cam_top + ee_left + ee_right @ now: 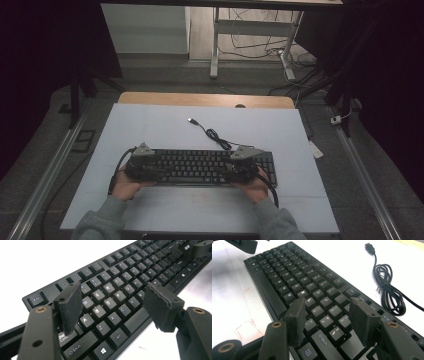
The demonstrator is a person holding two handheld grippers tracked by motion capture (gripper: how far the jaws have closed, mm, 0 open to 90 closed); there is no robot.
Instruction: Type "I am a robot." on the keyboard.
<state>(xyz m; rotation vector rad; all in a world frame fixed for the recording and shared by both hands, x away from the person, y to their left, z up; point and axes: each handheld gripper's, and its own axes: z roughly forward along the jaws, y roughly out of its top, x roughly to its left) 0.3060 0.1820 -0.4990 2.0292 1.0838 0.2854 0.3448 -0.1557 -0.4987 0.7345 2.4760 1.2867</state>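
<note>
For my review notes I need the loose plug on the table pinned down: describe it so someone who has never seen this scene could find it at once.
Start from the white table and the black keyboard lying across its near half, with the left gripper and the right gripper open over its two ends. A black cable runs away from the keyboard's far edge through a small coil. The USB plug is its free end, lying alone on bare white surface.

Each hand-held unit is black. The left gripper [141, 167] and right gripper [242, 169] each carry a grey three-cornered plate on top and trail a black cable. Each jaw is a flat black arm with one brass-coloured fastener near its tip — and ends in a dark, rough-edged rectangular pad. The person's sleeves [102, 220] are grey-green with ribbed cuffs.
</note>
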